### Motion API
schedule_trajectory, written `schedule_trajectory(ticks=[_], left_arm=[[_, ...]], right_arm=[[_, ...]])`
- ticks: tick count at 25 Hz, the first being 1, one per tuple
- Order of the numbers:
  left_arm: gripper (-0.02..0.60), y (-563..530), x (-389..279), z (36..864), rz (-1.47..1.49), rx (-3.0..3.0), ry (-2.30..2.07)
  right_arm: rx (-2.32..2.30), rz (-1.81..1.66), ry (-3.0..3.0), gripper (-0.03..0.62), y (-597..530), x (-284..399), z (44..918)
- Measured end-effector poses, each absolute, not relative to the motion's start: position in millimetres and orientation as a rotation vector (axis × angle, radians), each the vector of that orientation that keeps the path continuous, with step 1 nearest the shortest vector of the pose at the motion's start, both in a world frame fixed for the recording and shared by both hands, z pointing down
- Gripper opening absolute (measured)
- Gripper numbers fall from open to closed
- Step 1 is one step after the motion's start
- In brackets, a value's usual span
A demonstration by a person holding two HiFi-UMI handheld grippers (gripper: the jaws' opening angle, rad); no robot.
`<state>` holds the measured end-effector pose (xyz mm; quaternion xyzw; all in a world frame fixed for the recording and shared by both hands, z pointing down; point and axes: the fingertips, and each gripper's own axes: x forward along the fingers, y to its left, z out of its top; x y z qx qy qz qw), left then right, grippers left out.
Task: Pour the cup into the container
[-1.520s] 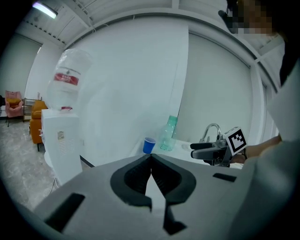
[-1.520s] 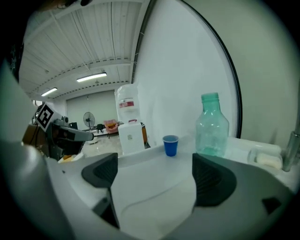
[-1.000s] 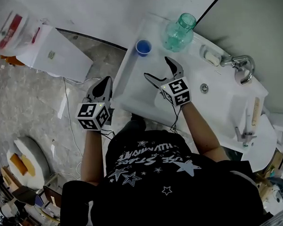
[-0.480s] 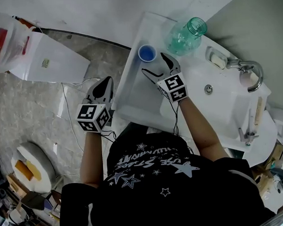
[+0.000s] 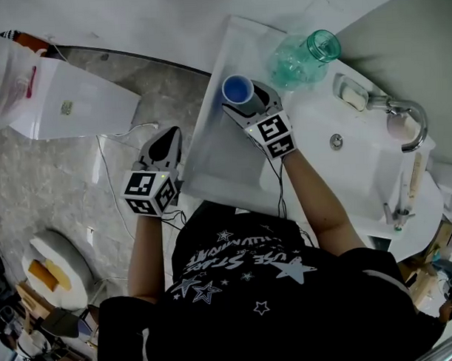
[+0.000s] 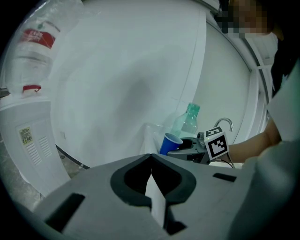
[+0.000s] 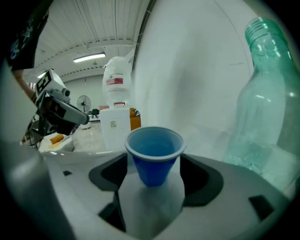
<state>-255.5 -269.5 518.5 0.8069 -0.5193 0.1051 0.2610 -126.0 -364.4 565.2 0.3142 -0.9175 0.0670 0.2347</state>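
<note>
A blue cup (image 5: 237,88) stands upright on the white sink counter (image 5: 217,150), near its far left corner. My right gripper (image 5: 248,103) has the cup between its jaws, which have just been closing. In the right gripper view the cup (image 7: 154,152) sits centred between the fingers (image 7: 110,176) with small gaps on both sides, so the right gripper (image 7: 155,165) is open. A clear green bottle (image 5: 304,55) stands just right of the cup, tall in the right gripper view (image 7: 265,93). My left gripper (image 5: 165,145) hangs shut and empty left of the counter, over the floor.
A basin with a drain (image 5: 336,142), a faucet (image 5: 407,119) and a soap dish (image 5: 352,95) lie right of the bottle. A white water dispenser (image 5: 68,104) stands on the floor at the left. The wall runs close behind the cup and bottle.
My right gripper has moved forward to the cup and its jaws now flank it, standing narrower than before. My left gripper has shifted slightly and stays shut.
</note>
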Motion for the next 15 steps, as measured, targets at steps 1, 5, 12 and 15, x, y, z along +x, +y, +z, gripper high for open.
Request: schedule_trajectory(ticks=[1, 5, 12, 15], left_arm=[[0.009, -270.4, -255.5, 519.9, 0.284, 2.183, -1.402], [0.009, -272.4, -254.4, 524.5, 0.276, 2.173, -1.391], [0.009, -277.1, -255.5, 526.6, 0.283, 2.176, -1.383], [0.009, -277.9, -255.9, 526.5, 0.291, 2.184, -1.377]], right_arm=[[0.864, 0.182, -2.527, 0.353, -366.3, -128.0, 564.0], [0.866, 0.19, -2.545, 0.343, -371.1, -133.1, 563.3], [0.88, 0.209, -2.552, 0.301, -375.3, -134.4, 562.8], [0.895, 0.195, -2.554, 0.298, -375.8, -133.3, 559.7]])
